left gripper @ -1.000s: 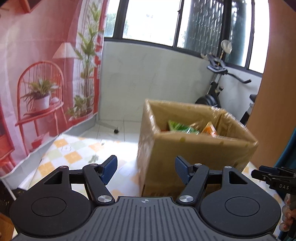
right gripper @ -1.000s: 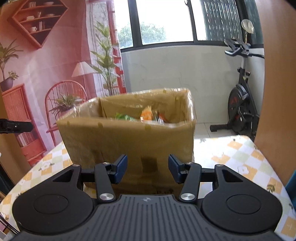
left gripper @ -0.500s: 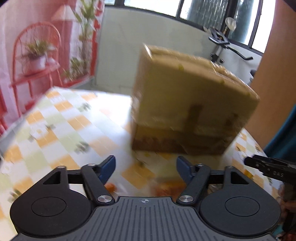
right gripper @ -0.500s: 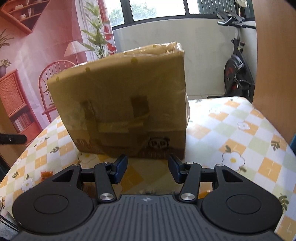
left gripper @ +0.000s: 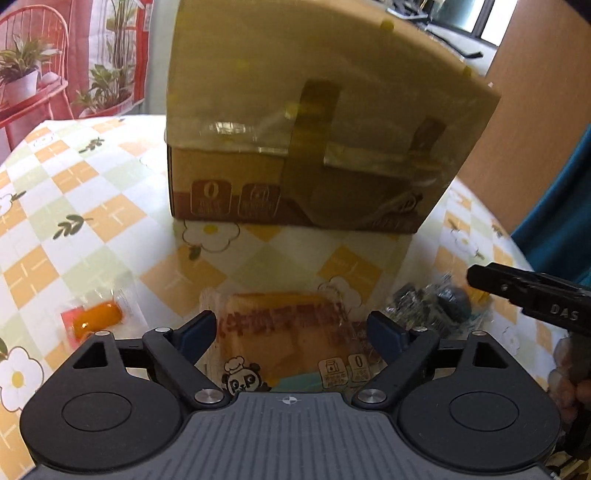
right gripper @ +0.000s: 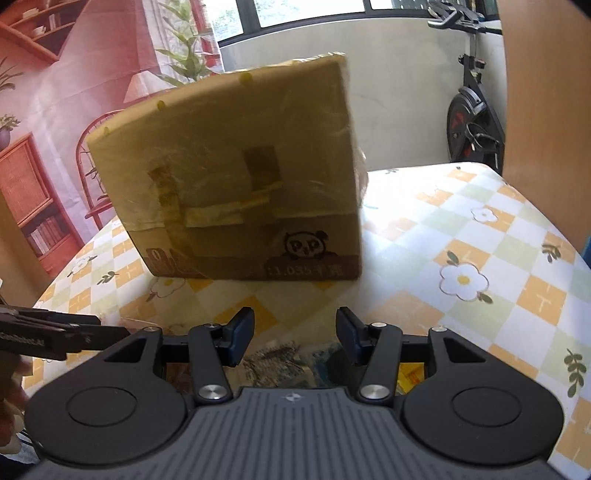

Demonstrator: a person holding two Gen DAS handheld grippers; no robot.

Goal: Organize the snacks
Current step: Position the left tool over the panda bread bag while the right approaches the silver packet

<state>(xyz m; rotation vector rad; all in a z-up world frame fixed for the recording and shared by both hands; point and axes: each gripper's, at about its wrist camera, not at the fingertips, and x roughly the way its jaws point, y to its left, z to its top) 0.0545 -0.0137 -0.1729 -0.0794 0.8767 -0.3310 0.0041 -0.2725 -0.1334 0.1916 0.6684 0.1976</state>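
Left wrist view: the left tool (left gripper: 291, 330) has been lowered from box height toward the worktop (left gripper: 88, 221), its jaws just spread wider around a bread packet (left gripper: 291, 343), not yet pinched. The cardboard box (left gripper: 314, 122) stands beyond, so a pick-up seems next.

Right wrist view: the right tool (right gripper: 294, 338), half spread and empty, has dropped over a dark snack packet (right gripper: 284, 360) before the box.

red printed backdrop (right gripper: 74, 74) at left, bright window (right gripper: 303, 11) behind – exercise bike (right gripper: 474, 122) at right.
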